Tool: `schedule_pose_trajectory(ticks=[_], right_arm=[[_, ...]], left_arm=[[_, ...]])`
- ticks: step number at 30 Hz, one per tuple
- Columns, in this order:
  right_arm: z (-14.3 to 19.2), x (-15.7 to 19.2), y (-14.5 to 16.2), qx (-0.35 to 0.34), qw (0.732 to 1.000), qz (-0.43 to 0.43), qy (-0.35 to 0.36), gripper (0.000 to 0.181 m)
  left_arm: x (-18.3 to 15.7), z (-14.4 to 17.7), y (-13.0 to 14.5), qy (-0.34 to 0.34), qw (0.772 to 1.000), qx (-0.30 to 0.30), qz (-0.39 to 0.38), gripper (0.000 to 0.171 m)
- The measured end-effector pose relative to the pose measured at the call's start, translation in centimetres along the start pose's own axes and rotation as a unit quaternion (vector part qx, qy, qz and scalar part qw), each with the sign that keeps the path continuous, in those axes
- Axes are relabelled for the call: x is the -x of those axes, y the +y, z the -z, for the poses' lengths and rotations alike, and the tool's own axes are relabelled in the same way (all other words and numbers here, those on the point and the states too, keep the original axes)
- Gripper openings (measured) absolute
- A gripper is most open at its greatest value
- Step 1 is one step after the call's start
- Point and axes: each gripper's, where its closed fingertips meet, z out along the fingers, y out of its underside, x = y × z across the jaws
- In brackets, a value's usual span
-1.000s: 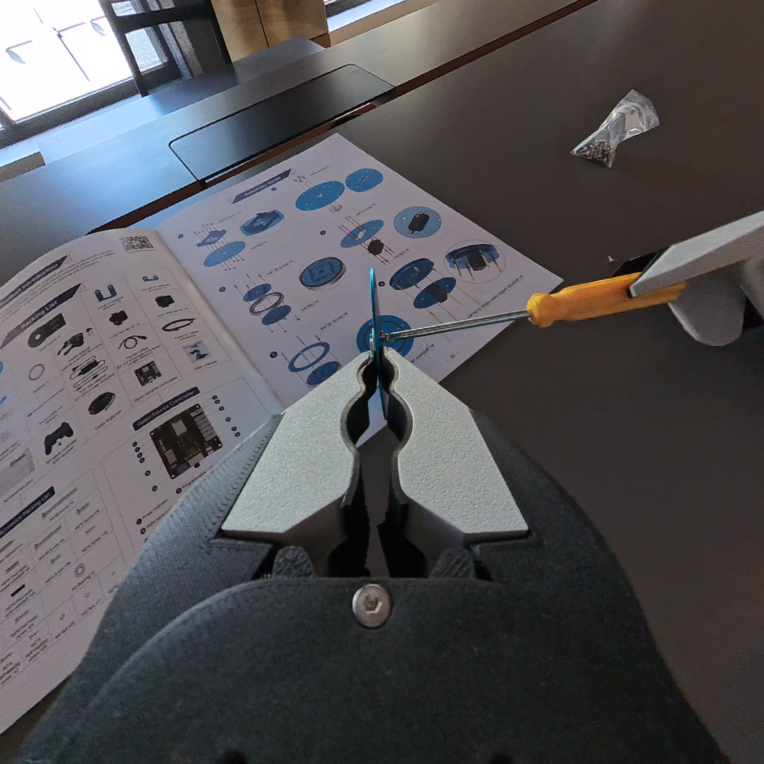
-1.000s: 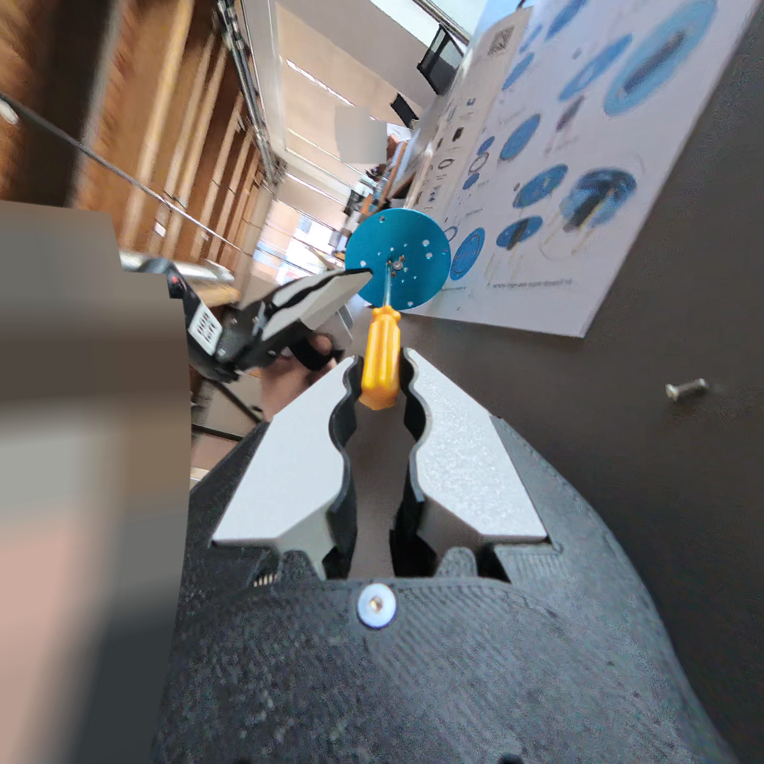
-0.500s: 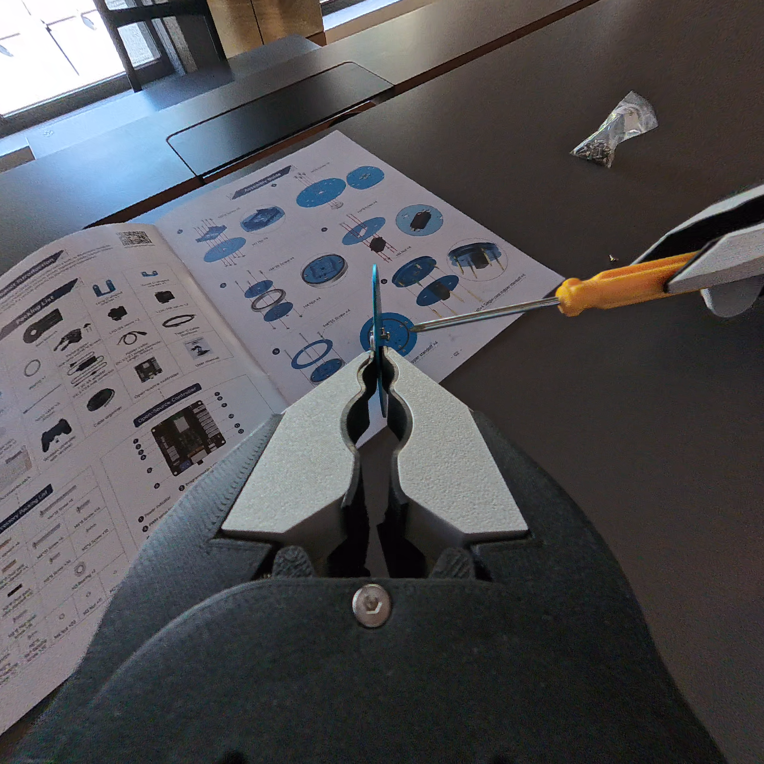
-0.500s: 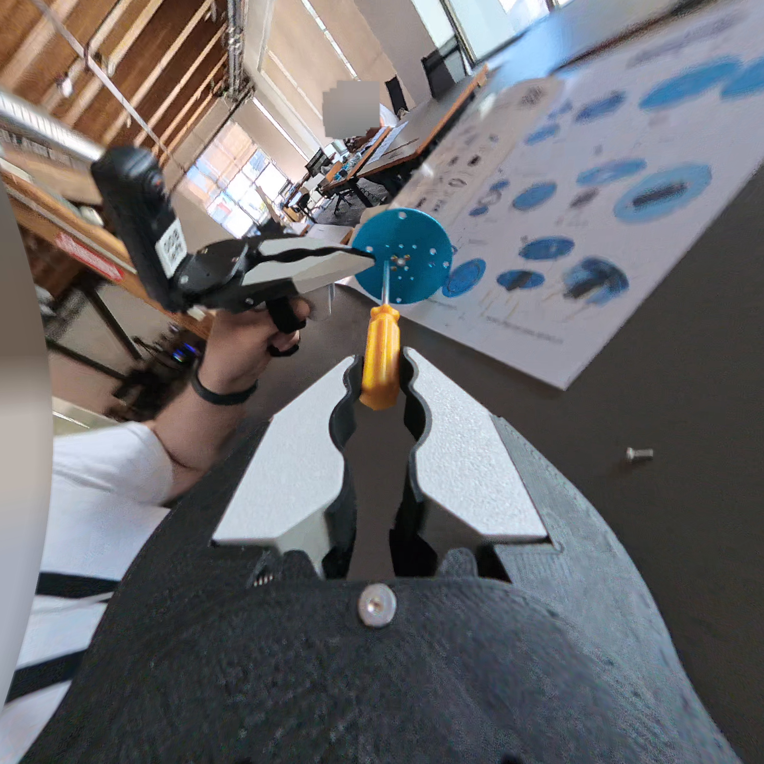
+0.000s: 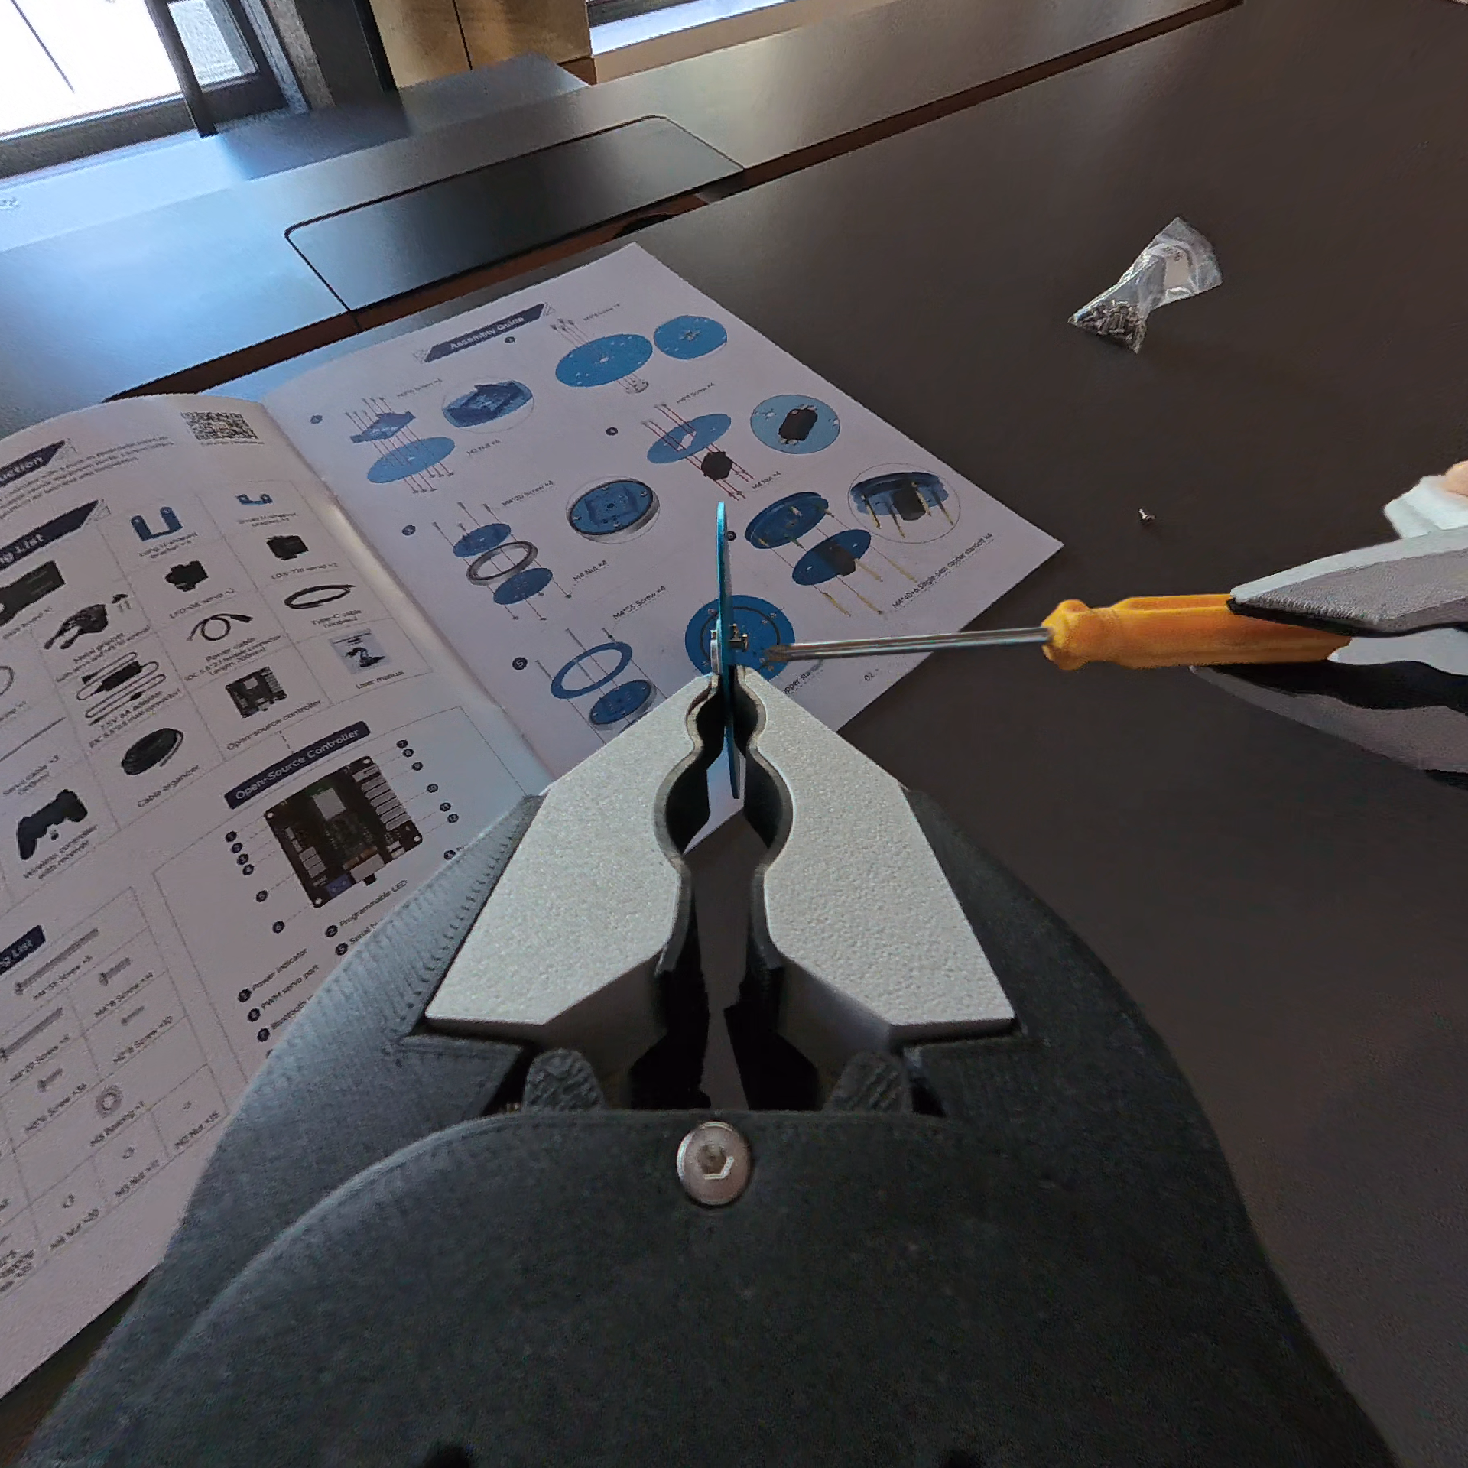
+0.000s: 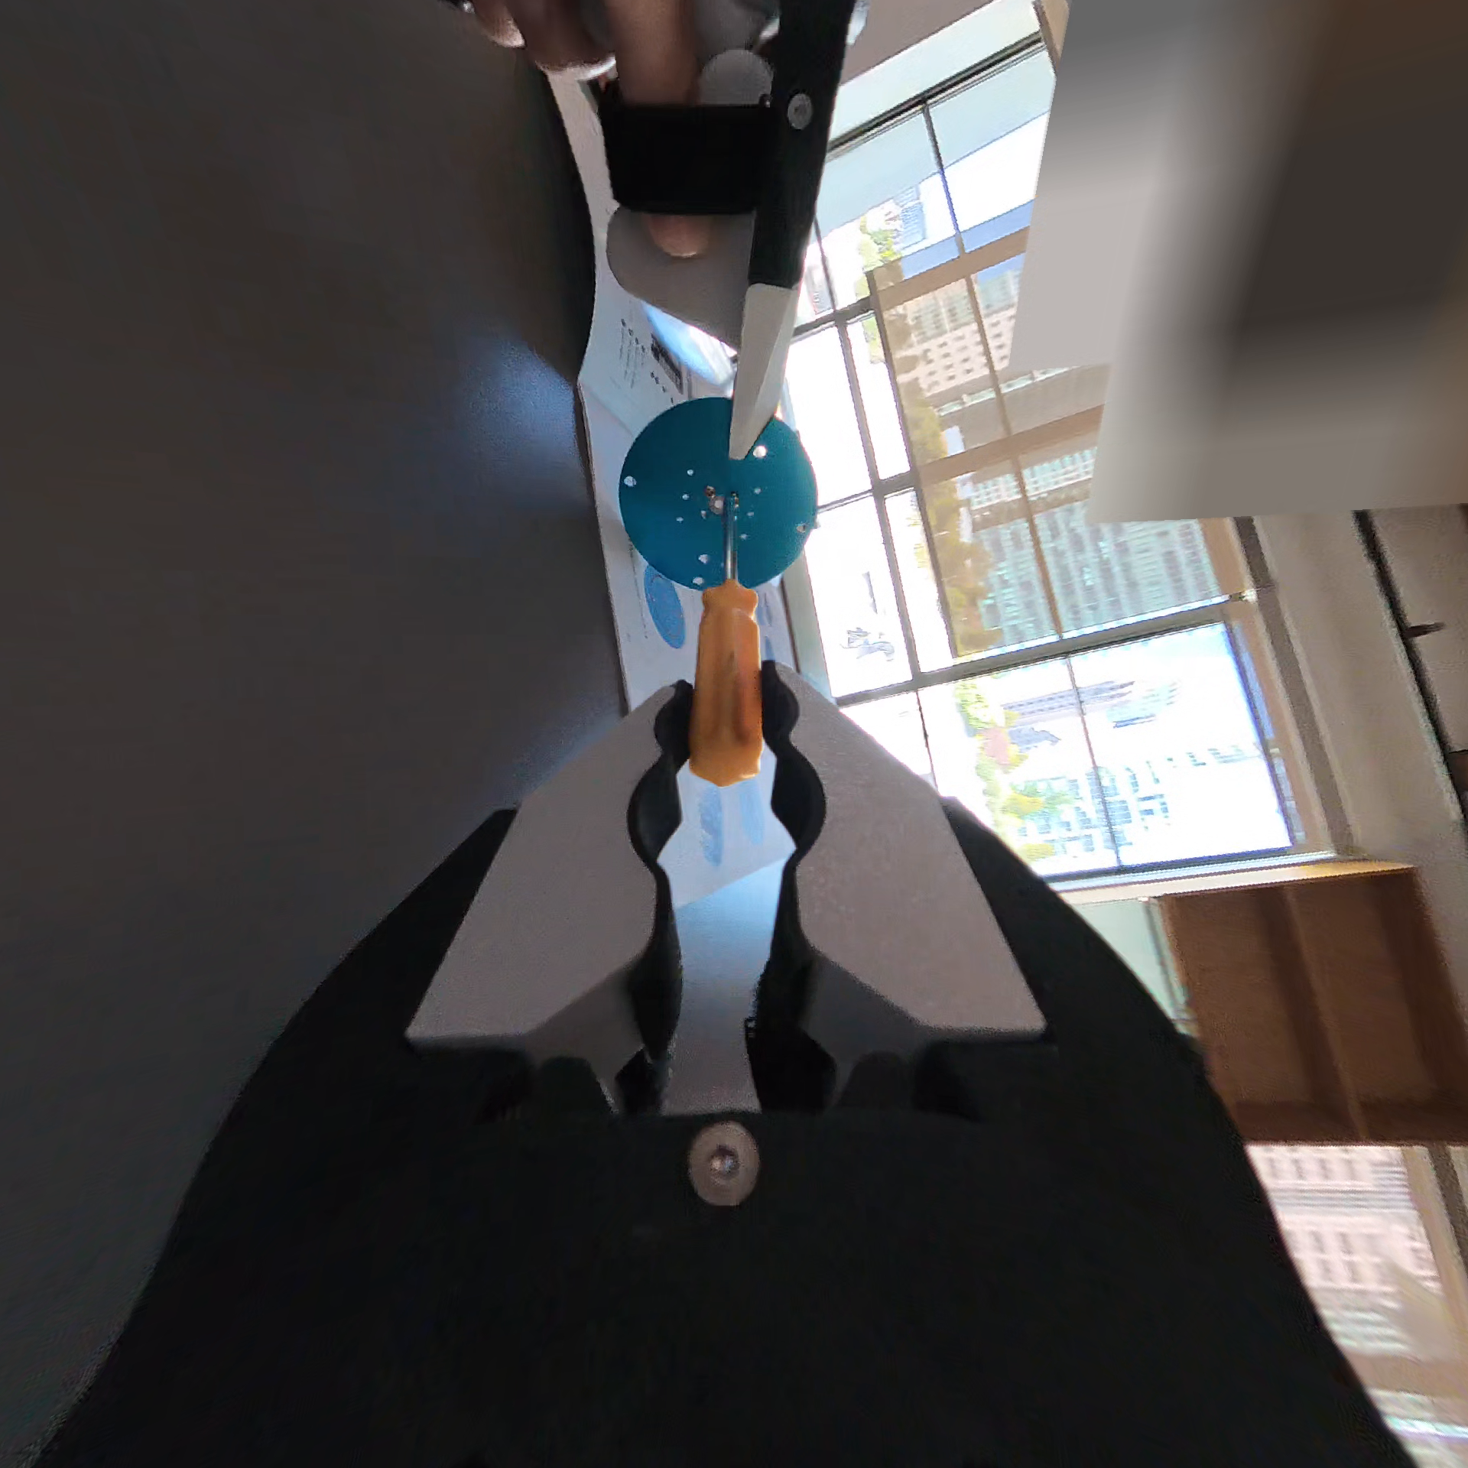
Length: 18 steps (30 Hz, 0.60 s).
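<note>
My left gripper [image 5: 724, 699] is shut on the lower edge of a thin blue round plate [image 5: 721, 588] and holds it upright, edge-on, above the open manual [image 5: 381, 604]. My right gripper [image 6: 724, 699] is shut on the orange handle of a screwdriver [image 6: 724, 691]. The screwdriver [image 5: 1184, 631] comes in from the right, and its tip meets a small screw near the middle of the plate's face [image 6: 675, 477]. In the right wrist view the left gripper's fingers [image 6: 759, 365] reach the plate from above.
The dark table [image 5: 1112, 913] carries the manual, a clear bag of screws [image 5: 1144, 290] at the far right and a loose screw [image 5: 1145, 516]. A dark recessed panel [image 5: 508, 206] lies beyond the manual. Windows [image 6: 1072, 635] and a wooden shelf [image 6: 1311, 1001] show behind. Tip to tip, the grippers are about 12 cm apart.
The right gripper has rolled strongly about the screwdriver's axis, so its view has turned. The screwdriver now lies more level. The left gripper and plate have stayed almost still.
</note>
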Motion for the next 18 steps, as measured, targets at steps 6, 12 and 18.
schedule_pose_trajectory(ticks=[6, 12, 18], right_arm=[[-0.38, -0.14, -0.06, 0.008, 0.999, 0.037, 0.021, 0.016], [-0.35, -0.05, -0.26, 0.007, 0.999, 0.035, 0.017, 0.016], [-0.41, -0.09, -0.12, 0.011, 0.999, 0.033, 0.014, 0.016]], left_arm=[[-0.06, 0.01, 0.09, 0.002, 1.0, 0.002, 0.0, 0.0], [0.0, -0.03, 0.11, 0.004, 1.0, 0.002, 0.005, 0.0], [0.0, -0.04, 0.13, 0.005, 1.0, 0.002, 0.005, 0.0]])
